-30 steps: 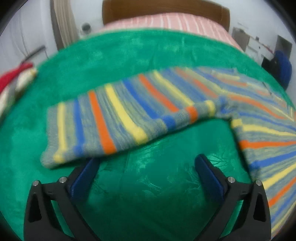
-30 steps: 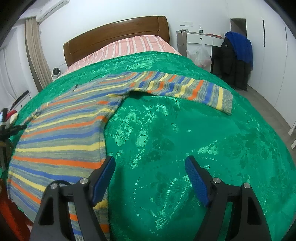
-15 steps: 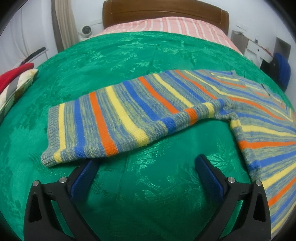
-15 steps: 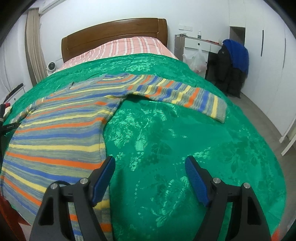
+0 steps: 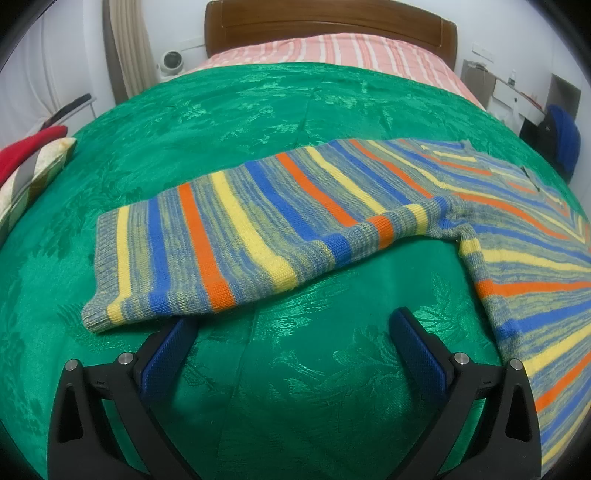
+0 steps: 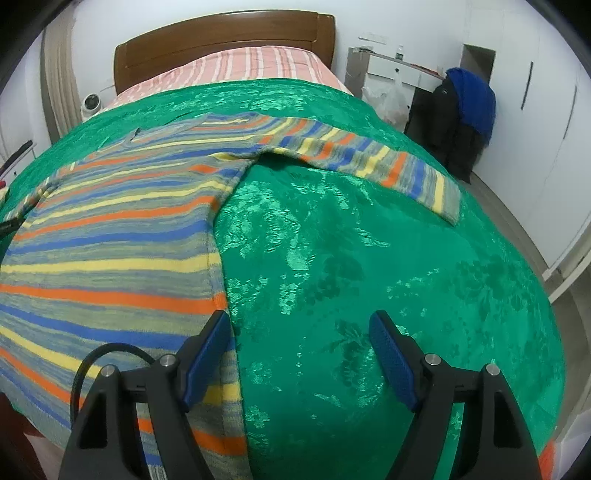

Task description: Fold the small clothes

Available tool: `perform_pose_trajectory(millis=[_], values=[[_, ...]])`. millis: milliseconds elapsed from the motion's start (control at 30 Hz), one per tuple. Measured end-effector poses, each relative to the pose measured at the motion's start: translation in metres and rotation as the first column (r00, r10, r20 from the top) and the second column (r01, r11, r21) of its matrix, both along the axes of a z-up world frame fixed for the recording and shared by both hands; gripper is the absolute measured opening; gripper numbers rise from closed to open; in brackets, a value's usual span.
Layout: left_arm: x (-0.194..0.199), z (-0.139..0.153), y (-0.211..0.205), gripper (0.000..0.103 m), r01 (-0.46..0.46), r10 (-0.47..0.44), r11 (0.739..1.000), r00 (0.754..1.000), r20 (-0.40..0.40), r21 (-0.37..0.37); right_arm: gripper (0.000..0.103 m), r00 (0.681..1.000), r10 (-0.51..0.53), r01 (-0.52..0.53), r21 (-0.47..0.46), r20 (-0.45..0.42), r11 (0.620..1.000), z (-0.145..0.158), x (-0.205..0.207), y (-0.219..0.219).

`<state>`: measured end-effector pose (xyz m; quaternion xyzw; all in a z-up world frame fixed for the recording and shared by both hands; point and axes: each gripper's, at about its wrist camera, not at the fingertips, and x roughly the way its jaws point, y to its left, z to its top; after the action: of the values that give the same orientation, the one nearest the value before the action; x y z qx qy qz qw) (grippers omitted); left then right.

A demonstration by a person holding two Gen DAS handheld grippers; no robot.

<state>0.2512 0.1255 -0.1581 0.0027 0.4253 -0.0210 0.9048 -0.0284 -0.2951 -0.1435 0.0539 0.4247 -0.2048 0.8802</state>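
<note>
A striped sweater (image 5: 280, 221) in grey, blue, orange and yellow lies flat on a green bedspread (image 5: 258, 110). In the left wrist view its left sleeve stretches toward the left, cuff (image 5: 105, 269) nearest. My left gripper (image 5: 291, 332) is open and empty just below the sleeve's lower edge. In the right wrist view the sweater's body (image 6: 110, 236) fills the left and its right sleeve (image 6: 369, 158) runs to the right. My right gripper (image 6: 299, 332) is open and empty, its left finger (image 6: 207, 347) over the body's side edge.
A wooden headboard (image 5: 325, 26) and a pink striped sheet (image 5: 332, 55) lie beyond the bedspread. A red item and a pillow (image 5: 26, 158) sit at the bed's left edge. A desk and a chair with blue and black clothes (image 6: 465, 114) stand to the right.
The left view has drawn back slightly and steadied, the sleeve now sharp. The right gripper has moved forward and lower, over the sweater's side edge. Both grippers stay open.
</note>
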Motion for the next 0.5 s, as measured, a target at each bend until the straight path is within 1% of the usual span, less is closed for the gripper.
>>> perform_pose_trajectory(millis=[167,333,500], values=[[-0.0001,0.0001,-0.0001,0.103,0.0,0.0,1.0,1.0,0.0,0.0,0.077,0.999,-0.03,0.03,0.019,0.027,0.999,0.0012,-0.0055,-0.0053],[0.0,0.0,0.0,0.103,0.0,0.0,1.0,1.0,0.0,0.0,0.077,0.999,-0.001,0.0,0.026,0.044,1.0,0.0011,-0.0069,-0.0039],[0.0001,0.0001,0.0001,0.103,0.0,0.0,1.0,1.0,0.0,0.0,0.077,0.997,-0.006,0.002,0.052,0.076,0.999,0.0009,-0.0096,-0.0077]])
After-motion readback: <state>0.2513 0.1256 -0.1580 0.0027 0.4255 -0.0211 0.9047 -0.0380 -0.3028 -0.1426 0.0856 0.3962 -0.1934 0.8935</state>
